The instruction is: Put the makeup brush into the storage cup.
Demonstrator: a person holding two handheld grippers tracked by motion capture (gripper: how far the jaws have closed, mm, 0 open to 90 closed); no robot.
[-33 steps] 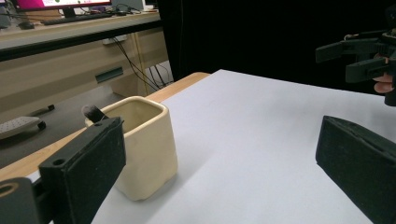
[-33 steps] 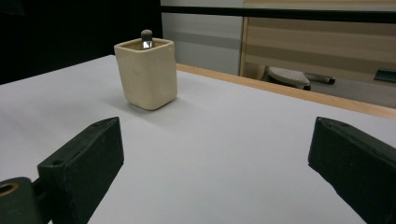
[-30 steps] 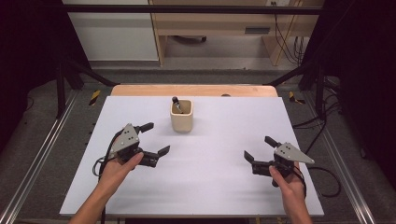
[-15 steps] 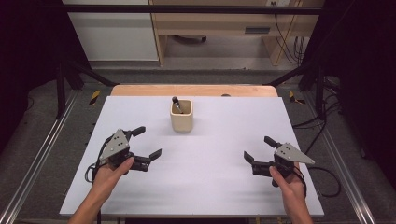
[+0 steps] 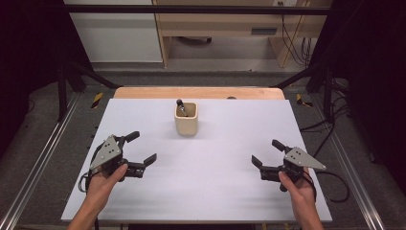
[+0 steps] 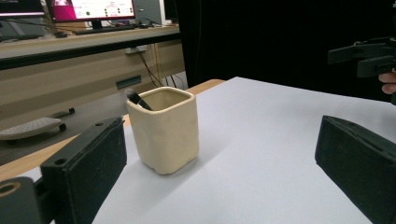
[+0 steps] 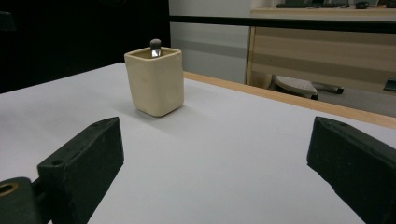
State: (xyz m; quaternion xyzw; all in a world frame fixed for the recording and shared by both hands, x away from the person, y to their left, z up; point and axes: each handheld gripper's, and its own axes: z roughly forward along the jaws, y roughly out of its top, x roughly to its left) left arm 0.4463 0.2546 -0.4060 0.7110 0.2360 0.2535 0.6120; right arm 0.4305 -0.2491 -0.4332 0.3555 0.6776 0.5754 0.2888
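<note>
Both the left gripper (image 5: 142,149) and right gripper (image 5: 265,153) gape empty, well apart from the cup (image 5: 186,119) holding a pen (image 5: 181,106).

Cup (image 5: 186,120): on the table (image 5: 215,191), ahead of both grippers, well apart from each.
Pen (image 5: 181,107): inside the cup, leaning, tip above the rim.
From left gripper (image 5: 141,148): cup ahead and to the right.
From right gripper (image 5: 266,153): cup ahead and to the left.
Left gripper vs right gripper: well apart, bare table between.
Behind the cup: table's far edge.
</note>
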